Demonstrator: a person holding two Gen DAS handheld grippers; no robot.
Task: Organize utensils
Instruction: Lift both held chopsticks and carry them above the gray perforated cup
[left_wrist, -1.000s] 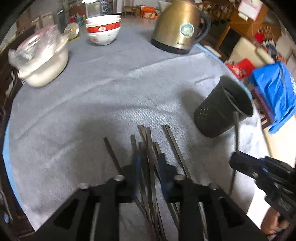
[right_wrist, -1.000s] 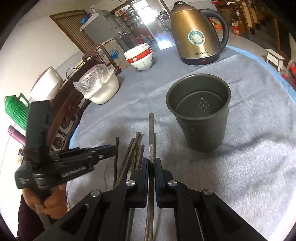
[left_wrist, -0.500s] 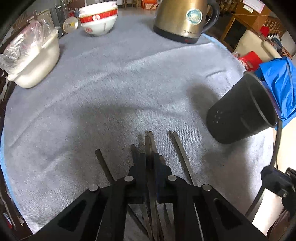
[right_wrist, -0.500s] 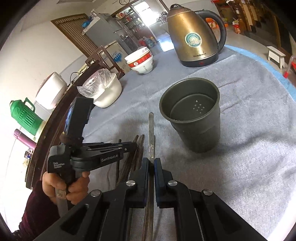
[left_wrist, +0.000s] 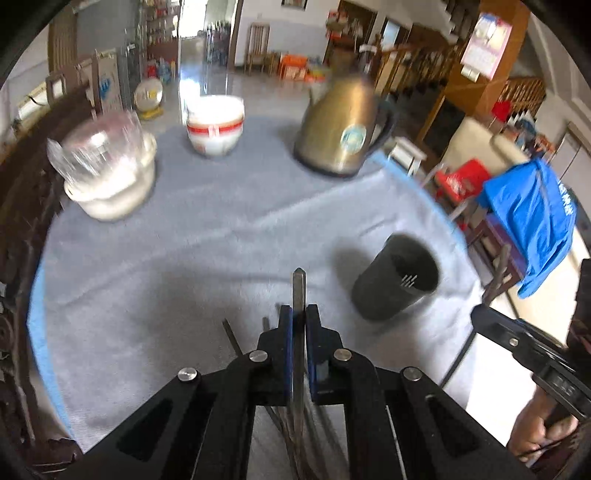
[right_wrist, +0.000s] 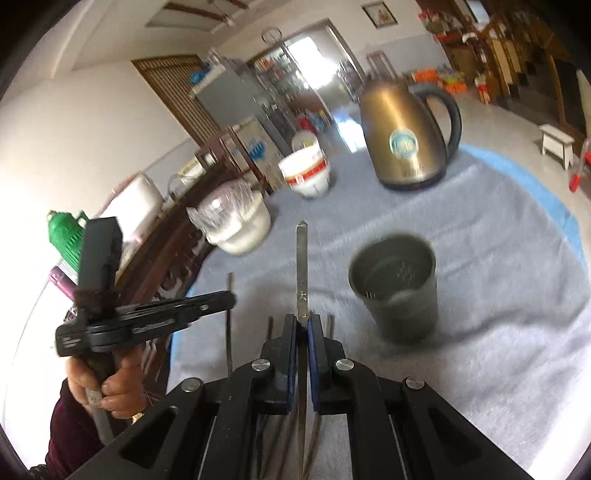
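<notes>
My left gripper is shut on a metal chopstick, held above the grey cloth with its tip forward. My right gripper is shut on another metal chopstick, also lifted. The dark perforated utensil cup stands upright ahead and to the right of both grippers; it also shows in the right wrist view. Several more chopsticks lie on the cloth below the grippers. The left gripper shows from the side in the right wrist view.
A gold kettle, a red-banded bowl stack and a white pot under plastic wrap stand at the far side of the round table. A blue cloth hangs off the table's right.
My left gripper closed on a chopstick from the pile and lifted it. Both grippers have risen and tilted up, each carrying its chopstick; the cup now looks farther below.
</notes>
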